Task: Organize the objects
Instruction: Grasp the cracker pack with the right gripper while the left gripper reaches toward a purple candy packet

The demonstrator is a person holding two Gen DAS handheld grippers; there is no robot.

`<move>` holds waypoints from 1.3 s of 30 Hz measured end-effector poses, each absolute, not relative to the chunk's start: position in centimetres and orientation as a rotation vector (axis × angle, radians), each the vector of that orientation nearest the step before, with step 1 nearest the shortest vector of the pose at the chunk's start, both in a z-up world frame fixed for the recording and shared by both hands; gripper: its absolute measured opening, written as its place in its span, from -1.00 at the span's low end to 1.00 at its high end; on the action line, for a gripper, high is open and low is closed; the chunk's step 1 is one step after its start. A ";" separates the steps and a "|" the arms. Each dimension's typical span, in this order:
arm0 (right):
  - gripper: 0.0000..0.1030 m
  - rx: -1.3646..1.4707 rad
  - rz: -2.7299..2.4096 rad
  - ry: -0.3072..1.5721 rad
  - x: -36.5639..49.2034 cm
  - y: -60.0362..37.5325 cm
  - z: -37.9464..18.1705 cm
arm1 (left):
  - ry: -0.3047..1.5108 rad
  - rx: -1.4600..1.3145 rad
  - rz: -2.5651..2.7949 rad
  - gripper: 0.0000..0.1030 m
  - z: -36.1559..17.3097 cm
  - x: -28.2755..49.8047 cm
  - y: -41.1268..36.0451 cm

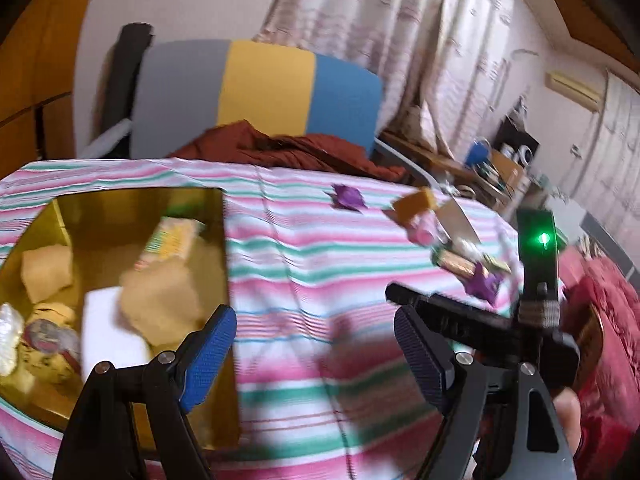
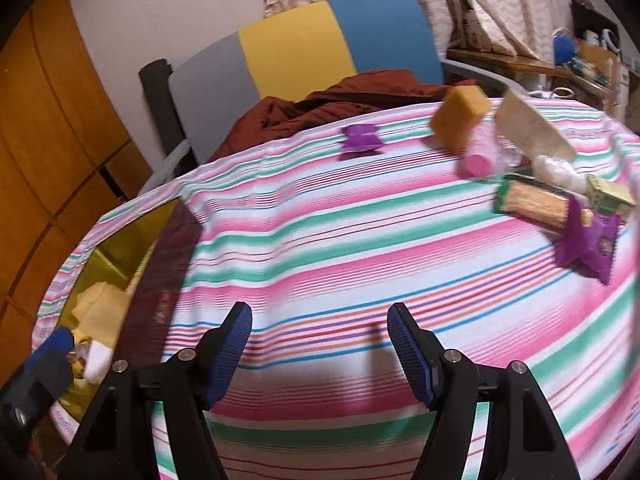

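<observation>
My left gripper [image 1: 316,356] is open with nothing between its blue pads, and it hovers over the striped tablecloth [image 1: 320,248] beside a gold box [image 1: 120,208]. The box holds yellow sponges [image 1: 160,304], a white block [image 1: 108,328] and small packets. My right gripper [image 2: 322,344] is also open and holds nothing, low over the cloth. Loose at the far right lie an orange sponge [image 2: 460,116], a pink cylinder [image 2: 478,156], a biscuit pack [image 2: 532,200], a green carton [image 2: 610,196] and two purple wrappers [image 2: 360,138] [image 2: 588,240]. The gold box [image 2: 116,240] is at the left.
A chair with a grey, yellow and blue back [image 1: 260,84] stands behind the table, with a red-brown cloth [image 1: 288,148] on it. Red bedding [image 1: 608,320] lies off the table's right edge. Wooden cupboard doors [image 2: 40,140] are at the left. A cluttered desk [image 2: 580,64] stands at the back right.
</observation>
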State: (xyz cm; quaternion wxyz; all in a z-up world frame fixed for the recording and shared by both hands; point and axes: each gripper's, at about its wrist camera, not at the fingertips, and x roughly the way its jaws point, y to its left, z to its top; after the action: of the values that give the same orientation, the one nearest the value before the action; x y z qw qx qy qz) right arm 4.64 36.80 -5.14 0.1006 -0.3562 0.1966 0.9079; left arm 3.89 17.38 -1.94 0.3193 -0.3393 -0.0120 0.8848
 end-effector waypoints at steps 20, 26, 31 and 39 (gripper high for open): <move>-0.14 -0.850 2.308 0.652 9.7 55.6 -5.9 | 0.046 -0.942 2.232 0.61 -3.3 6.0 20.9; -0.17 -0.915 2.534 0.723 7.5 51.0 -6.4 | 0.047 -0.955 2.224 0.61 -3.6 6.0 21.2; 0.00 -0.950 2.700 0.649 6.5 48.1 -5.6 | 0.037 -0.968 2.236 0.61 -3.7 5.7 20.7; 0.16 -1.126 2.601 0.266 2.5 53.6 -5.1 | 0.004 -1.012 2.225 0.61 -4.4 5.5 20.8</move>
State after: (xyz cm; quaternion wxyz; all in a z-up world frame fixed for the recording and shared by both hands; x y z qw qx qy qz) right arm 2.54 53.63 -5.11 0.1468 -0.3911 0.0926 0.9038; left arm 5.53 20.79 -4.37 0.3416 -0.3892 0.0016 0.8555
